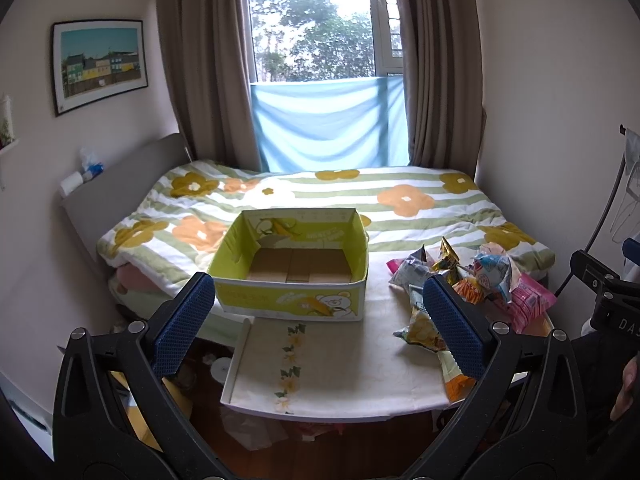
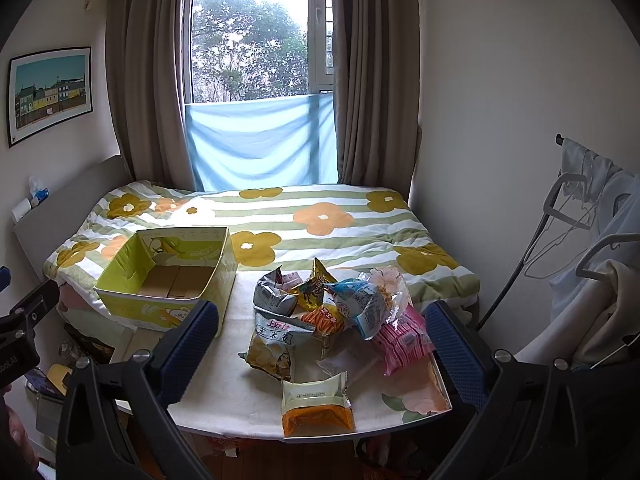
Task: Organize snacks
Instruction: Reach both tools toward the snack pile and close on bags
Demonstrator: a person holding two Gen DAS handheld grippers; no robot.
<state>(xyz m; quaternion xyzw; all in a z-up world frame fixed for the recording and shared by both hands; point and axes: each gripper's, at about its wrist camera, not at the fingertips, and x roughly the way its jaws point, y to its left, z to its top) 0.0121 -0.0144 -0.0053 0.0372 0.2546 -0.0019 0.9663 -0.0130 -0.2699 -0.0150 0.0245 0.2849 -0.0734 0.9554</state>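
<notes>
An empty yellow-green cardboard box (image 1: pixel 292 264) stands on the far left of a small white table (image 1: pixel 340 376); it also shows in the right wrist view (image 2: pixel 168 280). A pile of several snack packets (image 2: pixel 328 316) lies on the table's right half, among them a pink pack (image 2: pixel 402 340), a corn-roll bag (image 2: pixel 276 344) and an orange-and-white pack (image 2: pixel 316 404) at the front edge. The pile shows in the left wrist view (image 1: pixel 472 280). My left gripper (image 1: pixel 320 320) is open and empty, held above the table's front. My right gripper (image 2: pixel 320 344) is open and empty, above the pile's near side.
A bed with a flower-pattern quilt (image 1: pixel 320 200) lies right behind the table (image 2: pixel 224 392). A window with brown curtains (image 1: pixel 320 60) is at the back. A rack with hangers and clothes (image 2: pixel 592 240) stands at the right. Clutter lies on the floor (image 1: pixel 256 432) under the table.
</notes>
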